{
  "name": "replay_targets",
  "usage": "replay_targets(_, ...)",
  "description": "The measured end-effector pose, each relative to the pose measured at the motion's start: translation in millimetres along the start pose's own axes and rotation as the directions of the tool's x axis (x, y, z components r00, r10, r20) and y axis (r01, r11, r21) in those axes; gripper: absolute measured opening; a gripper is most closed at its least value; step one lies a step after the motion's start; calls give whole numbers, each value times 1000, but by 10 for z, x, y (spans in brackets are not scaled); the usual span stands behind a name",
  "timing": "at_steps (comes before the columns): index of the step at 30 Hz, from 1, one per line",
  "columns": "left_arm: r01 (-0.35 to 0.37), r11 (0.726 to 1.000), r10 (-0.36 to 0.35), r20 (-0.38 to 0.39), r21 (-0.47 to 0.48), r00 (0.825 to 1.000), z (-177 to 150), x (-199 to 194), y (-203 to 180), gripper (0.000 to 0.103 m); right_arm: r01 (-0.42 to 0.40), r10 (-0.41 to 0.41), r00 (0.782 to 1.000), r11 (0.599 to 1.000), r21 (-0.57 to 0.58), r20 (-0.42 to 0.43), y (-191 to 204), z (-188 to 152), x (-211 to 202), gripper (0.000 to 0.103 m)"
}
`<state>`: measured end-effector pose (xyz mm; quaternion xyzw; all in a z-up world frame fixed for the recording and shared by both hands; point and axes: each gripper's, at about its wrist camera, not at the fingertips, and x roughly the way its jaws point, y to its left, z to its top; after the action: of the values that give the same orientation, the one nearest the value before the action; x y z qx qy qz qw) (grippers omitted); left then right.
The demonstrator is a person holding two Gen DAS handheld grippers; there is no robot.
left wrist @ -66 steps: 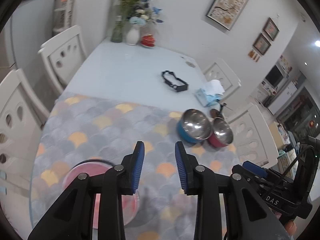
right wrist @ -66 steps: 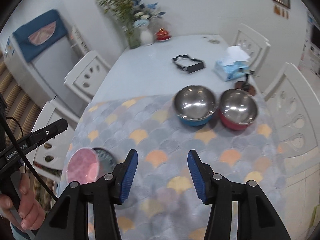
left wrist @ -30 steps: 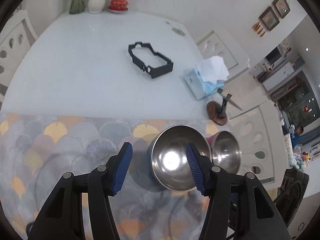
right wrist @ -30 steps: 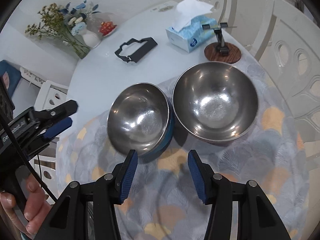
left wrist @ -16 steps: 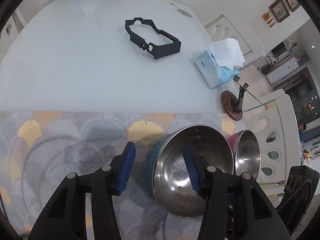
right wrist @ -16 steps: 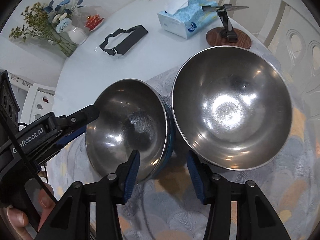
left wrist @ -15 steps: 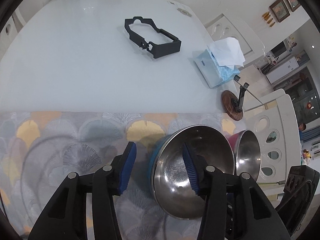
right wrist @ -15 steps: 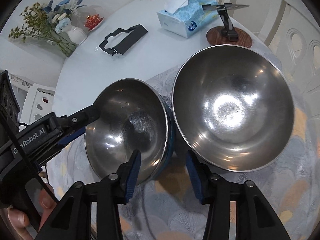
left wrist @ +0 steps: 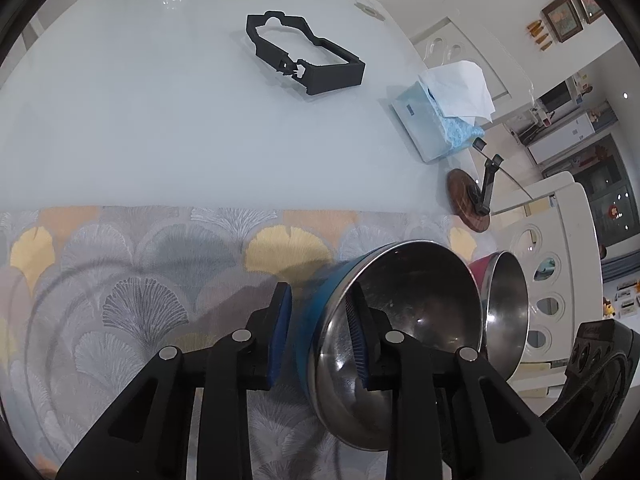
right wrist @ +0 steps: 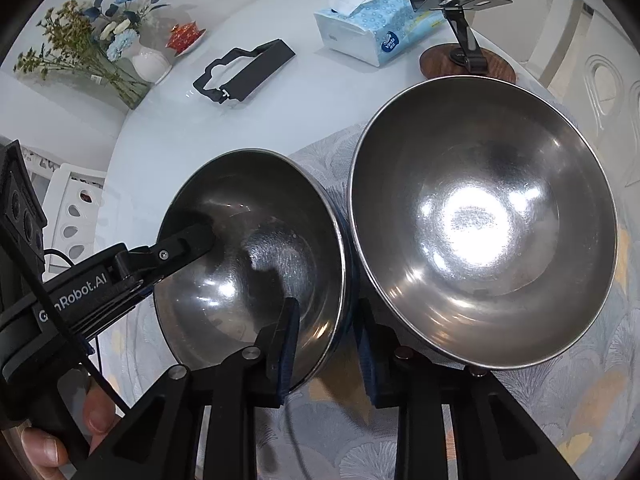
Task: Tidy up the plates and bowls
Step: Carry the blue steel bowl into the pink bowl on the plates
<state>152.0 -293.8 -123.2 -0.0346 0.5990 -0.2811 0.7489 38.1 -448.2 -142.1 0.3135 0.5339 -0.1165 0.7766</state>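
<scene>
The patterned mat [left wrist: 160, 280] carries both bowls side by side, rims nearly touching, neither yet nested. The red bowl [right wrist: 480, 220] sits untouched at the mat's right edge. The blue bowl [right wrist: 256, 256], left of it, is straddled at its rim by both grippers: left gripper [left wrist: 318, 334] and right gripper [right wrist: 326, 338], jaws parted, not clamped (contact unclear). No plates show; stacking appears outstanding.

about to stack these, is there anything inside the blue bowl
No food or dishes show inside the blue bowl. One finger of the left tongs and one of the right tongs reach inside its rim. The steel under those fingers is hidden.
</scene>
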Motion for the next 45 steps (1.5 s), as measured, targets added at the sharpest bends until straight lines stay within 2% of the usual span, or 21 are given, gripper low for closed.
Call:
replay_targets(12, -21, 1000, 21, 7, 6, 1000, -70, -47, 22, 24, 15, -15, 1000, 1000, -25, -1, 8, -36, 9, 25)
replay_targets(20, -82, 996, 81, 33, 43, 996, -127, -93, -32, 22, 20, -20, 1000, 997, -69, -5, 32, -37, 54, 23)
replay_targets(25, -46, 998, 45, 16, 44, 999, -149, -50, -23, 22, 23, -23, 1000, 994, -103, -4, 36, -33, 51, 20)
replay_targets(28, -8, 996, 7, 19, 85, 1000, -198, -93, -73, 22, 26, -26, 1000, 992, -127, 0, 48, -41, 29, 19)
replay_targets(31, -1, 995, -1, 17, 97, 1000, -285, -165, -72, 23, 21, -22, 1000, 986, -167, -3, 58, -98, 6, 19)
replay_targets(34, 9, 999, -10, 10, 52, 1000, -446, -274, -12, 23, 12, -19, 999, 976, -219, -30, 99, -196, -57, 19)
replay_targets(38, -8, 1000, 7, 23, 29, 1000, -750, -479, -49, 23, 34, -43, 999, 948, -318, -19, 205, -427, -269, 19)
replay_targets(45, -17, 1000, 17, 53, 3, 998, -1179, -810, -184, 23, 6, -22, 999, 941, -340, -43, 145, -793, -623, 19)
